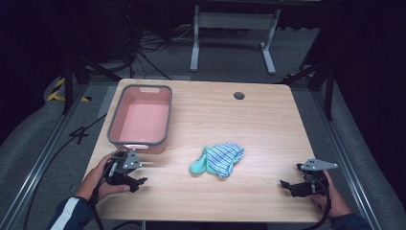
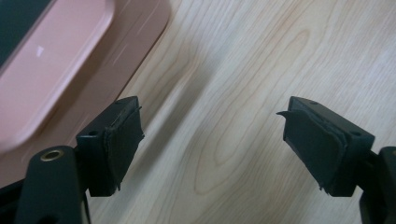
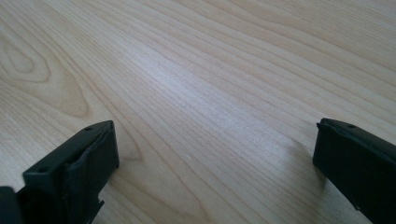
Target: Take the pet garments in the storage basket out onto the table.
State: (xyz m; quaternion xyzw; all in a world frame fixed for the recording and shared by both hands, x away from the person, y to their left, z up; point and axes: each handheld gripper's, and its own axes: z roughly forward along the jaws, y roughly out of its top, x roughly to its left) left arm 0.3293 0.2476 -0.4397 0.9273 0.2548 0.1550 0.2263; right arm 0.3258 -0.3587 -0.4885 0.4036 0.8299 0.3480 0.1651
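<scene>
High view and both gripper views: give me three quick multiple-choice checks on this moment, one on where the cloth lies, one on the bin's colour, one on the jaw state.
1. Where does the striped cloth lie?
A. Inside the bin
B. On the table, between the two grippers
C. In the right gripper's jaws

2. What colour is the bin inside?
A. Pink
B. Blue
C. Yellow

3. How do the jaws of the left gripper stand?
A. Shut on the cloth
B. Shut with nothing held
C. Open with nothing between them

Key:
1 B, the cloth rests on bare wood of the table, midway between the left gripper and the right gripper.
2 A, pink floor and walls under a grey rim.
3 C, the left gripper view shows bare wood between the pads.
</scene>
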